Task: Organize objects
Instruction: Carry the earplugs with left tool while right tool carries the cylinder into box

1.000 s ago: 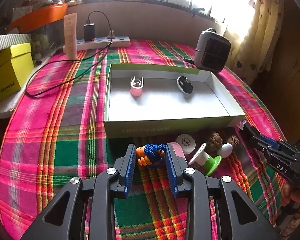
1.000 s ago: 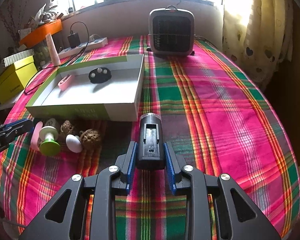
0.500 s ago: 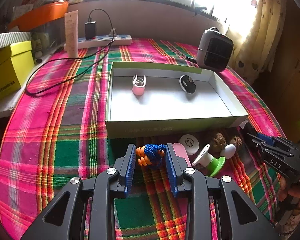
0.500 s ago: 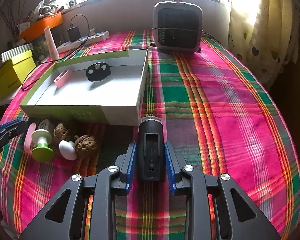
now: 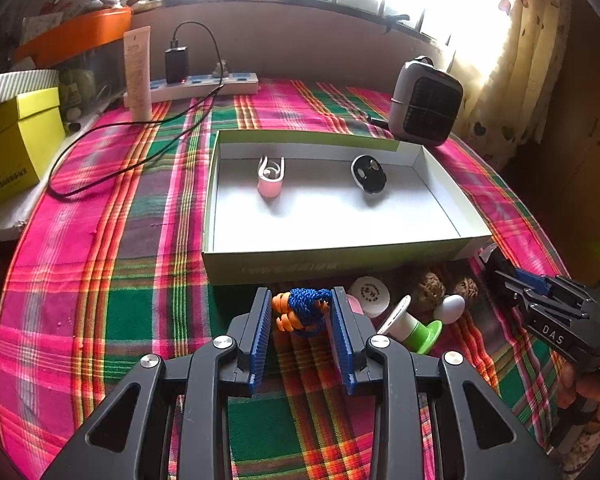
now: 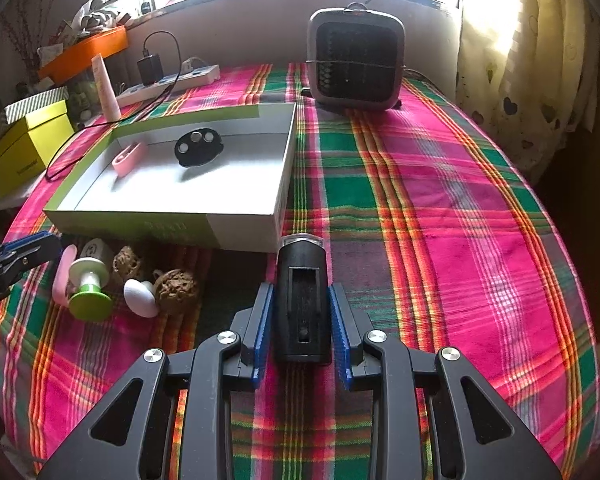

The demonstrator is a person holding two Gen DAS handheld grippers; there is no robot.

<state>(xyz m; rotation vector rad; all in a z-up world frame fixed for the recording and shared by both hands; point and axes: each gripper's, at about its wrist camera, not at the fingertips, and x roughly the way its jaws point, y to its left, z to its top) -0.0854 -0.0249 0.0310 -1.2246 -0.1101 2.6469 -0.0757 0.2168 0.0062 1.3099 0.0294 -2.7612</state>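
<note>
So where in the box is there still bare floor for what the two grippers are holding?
The box is bare along its near half, in front of the pink clip and black disc, and between those two. The cloth in front of the box is crowded: walnuts, white egg, green spool.

Two close wrist fisheyes angled down along their fingers, both sharing the open box [image 5: 332, 256] [image 6: 244, 232].
</note>
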